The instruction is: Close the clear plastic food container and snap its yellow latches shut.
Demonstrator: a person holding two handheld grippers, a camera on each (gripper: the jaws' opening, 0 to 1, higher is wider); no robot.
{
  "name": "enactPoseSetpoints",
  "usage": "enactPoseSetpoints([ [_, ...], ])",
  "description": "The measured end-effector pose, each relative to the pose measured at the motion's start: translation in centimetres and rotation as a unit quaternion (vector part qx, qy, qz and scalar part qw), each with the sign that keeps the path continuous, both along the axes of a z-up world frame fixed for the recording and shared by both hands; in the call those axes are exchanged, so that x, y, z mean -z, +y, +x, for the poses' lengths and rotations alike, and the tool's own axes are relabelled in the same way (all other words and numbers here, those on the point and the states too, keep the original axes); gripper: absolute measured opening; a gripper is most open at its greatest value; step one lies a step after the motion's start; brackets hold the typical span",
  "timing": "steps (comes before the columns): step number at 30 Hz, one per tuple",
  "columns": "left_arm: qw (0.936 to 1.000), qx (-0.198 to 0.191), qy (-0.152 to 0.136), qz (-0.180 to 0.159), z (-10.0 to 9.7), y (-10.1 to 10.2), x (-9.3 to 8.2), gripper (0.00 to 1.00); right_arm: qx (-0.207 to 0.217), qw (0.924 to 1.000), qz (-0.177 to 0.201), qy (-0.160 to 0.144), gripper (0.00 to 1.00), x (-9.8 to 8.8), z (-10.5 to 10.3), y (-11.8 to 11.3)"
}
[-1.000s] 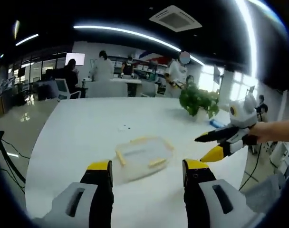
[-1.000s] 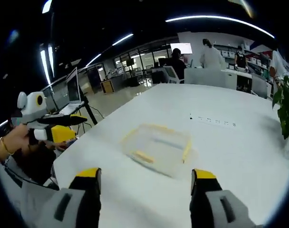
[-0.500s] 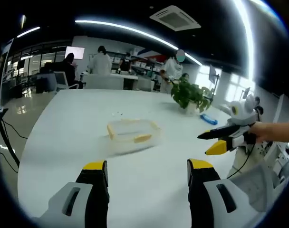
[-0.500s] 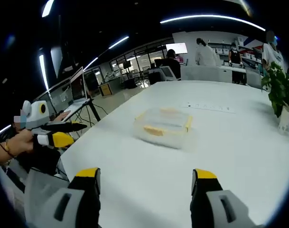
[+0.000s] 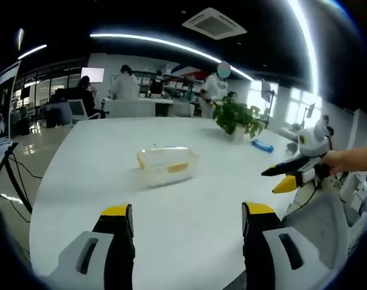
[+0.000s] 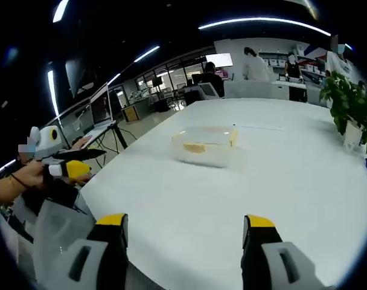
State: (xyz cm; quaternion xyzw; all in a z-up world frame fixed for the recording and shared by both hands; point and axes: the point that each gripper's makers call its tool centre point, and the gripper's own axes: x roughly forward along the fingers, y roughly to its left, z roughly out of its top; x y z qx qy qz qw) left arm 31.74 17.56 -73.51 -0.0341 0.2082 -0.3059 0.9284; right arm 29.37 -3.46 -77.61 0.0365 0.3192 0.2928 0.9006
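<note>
A clear plastic container (image 5: pixel 167 164) with yellow latches sits lidded on the white table (image 5: pixel 111 181), well beyond both grippers. In the right gripper view the container (image 6: pixel 206 145) lies ahead, yellow latches showing on its near side and right end. My left gripper (image 5: pixel 186 214) is open, its yellow-tipped jaws wide apart with nothing between them. My right gripper (image 6: pixel 185 223) is open too and holds nothing. The right gripper (image 5: pixel 286 175) also enters the left gripper view from the right, held in a hand. The left gripper (image 6: pixel 72 163) shows at the left of the right gripper view.
A potted green plant (image 5: pixel 236 121) stands at the table's far right, with a blue object (image 5: pixel 261 145) near it. Several people (image 5: pixel 126 84) stand at desks behind the table. A laptop on a stand (image 6: pixel 102 115) is off the table's left side.
Both cameras have pulled back and lowered from the container, which now looks smaller and farther. Both grippers stay open, and the container has not moved on the table.
</note>
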Motion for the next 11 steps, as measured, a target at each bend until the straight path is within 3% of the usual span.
enactPoseSetpoints([
  [11, 0.9998, -0.015, 0.005, 0.01, -0.6, 0.7, 0.7, 0.73, 0.018, 0.999, 0.034, -0.021, 0.77, -1.7, -0.6, -0.4],
])
